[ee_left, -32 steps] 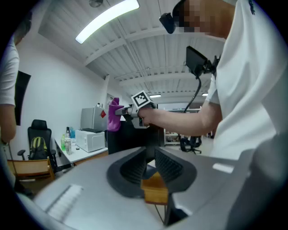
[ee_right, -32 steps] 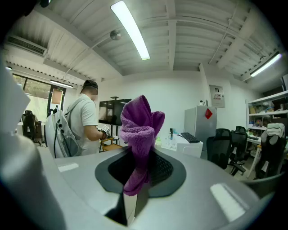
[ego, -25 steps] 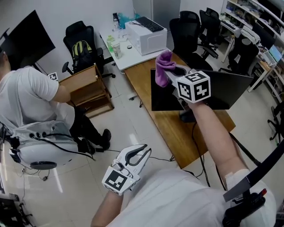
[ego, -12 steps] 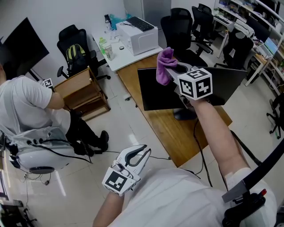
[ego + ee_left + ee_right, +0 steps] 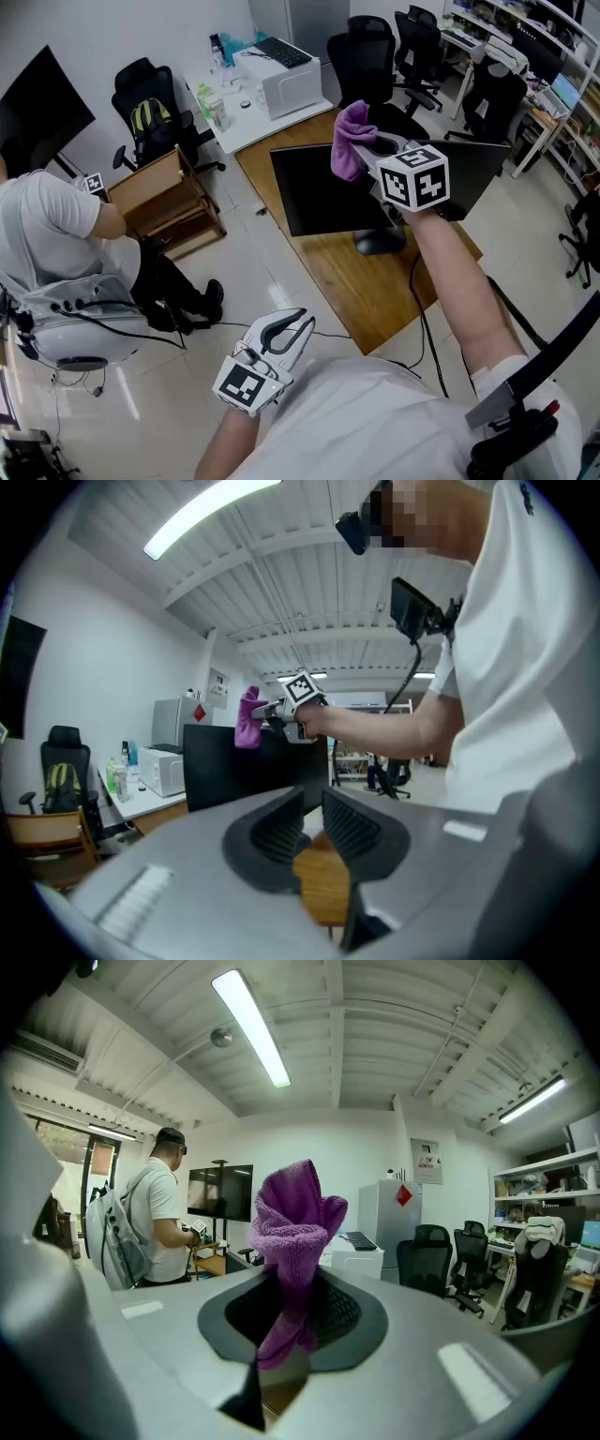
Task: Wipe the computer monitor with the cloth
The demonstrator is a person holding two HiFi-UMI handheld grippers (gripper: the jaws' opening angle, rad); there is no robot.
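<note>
A black monitor (image 5: 314, 192) stands on a wooden desk (image 5: 375, 286). My right gripper (image 5: 364, 148) is raised in front of the monitor's top edge, shut on a bunched purple cloth (image 5: 350, 139). In the right gripper view the cloth (image 5: 292, 1232) sticks up from between the jaws of the right gripper (image 5: 295, 1312). My left gripper (image 5: 298, 326) hangs low by my body, shut, with nothing in it. The left gripper view looks past that gripper (image 5: 313, 822) to the monitor (image 5: 225, 761), the cloth (image 5: 247, 720) and the right gripper (image 5: 272, 710).
A white table (image 5: 246, 122) with a white box-like appliance (image 5: 281, 80) and bottles stands behind the desk. Black office chairs (image 5: 370, 52) stand at the back. A wooden cabinet (image 5: 173, 192) and a person with a backpack (image 5: 56, 244) are at the left.
The cloth in my right gripper has shifted from the monitor's upper left corner to further along its top edge. My left gripper has stayed in place.
</note>
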